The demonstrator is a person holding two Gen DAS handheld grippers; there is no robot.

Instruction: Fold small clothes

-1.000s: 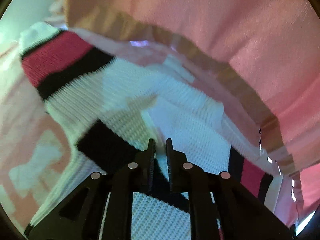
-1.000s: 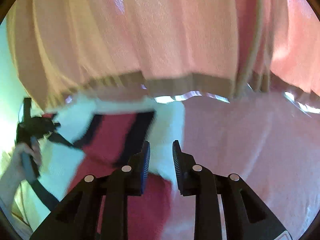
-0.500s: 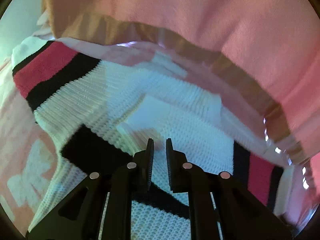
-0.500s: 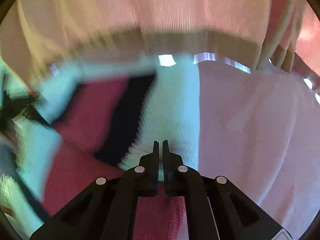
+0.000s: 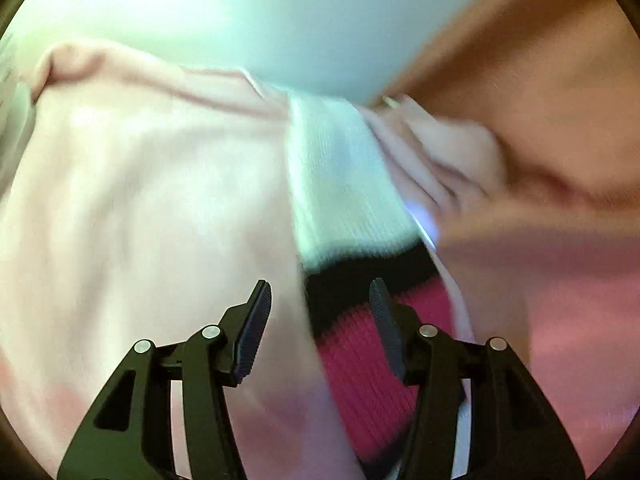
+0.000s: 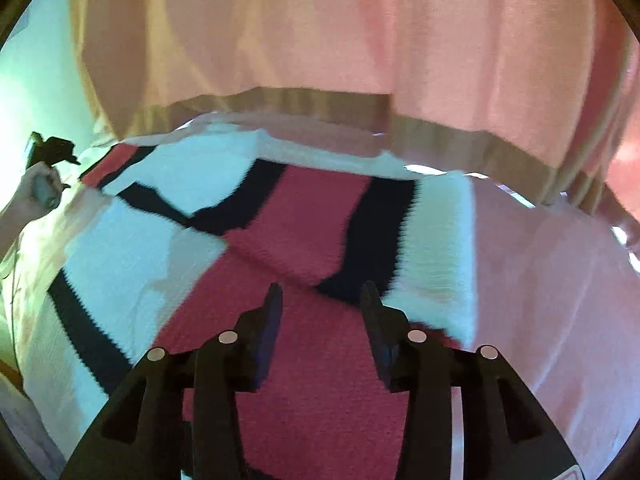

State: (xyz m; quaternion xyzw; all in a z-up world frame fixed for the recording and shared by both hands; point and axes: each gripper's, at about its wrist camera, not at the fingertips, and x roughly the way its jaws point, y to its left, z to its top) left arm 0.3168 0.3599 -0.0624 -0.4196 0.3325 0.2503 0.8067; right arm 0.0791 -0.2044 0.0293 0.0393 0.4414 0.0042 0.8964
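Our left tool point(image 5: 318, 312) has just been opening. Its jaws stand apart w/ nothing pinched; the edge of the striped knit sweater point(image 5: 344, 184) lies below the gap, not held. In this view we see only a strip of the sweater: white at the far end, then a black band, then a red part near the right finger. It lies on a pale pink cloth point(image 5: 132, 208) that covers most of the left side. Past the cloth there is a bright, blurry white area; we can't tell what it is. On the right hangs an orange-pink fabric point(image 5: 552, 80).

Our right tool point(image 6: 320, 308) has also just been opening. Its jaws are apart & grip nothing. It sits over the red middle of the sweater point(image 6: 304, 216), which is spread out w/ red, black & white blocks and one part folded over the rest. To the right the pink cloth point(image 6: 552, 288) shows. Behind hangs the pinkish fabric w/ a tan hem point(image 6: 360, 32). Far left, a hand point(image 6: 38, 190) holds the other tool's grip at the sweater's edge.
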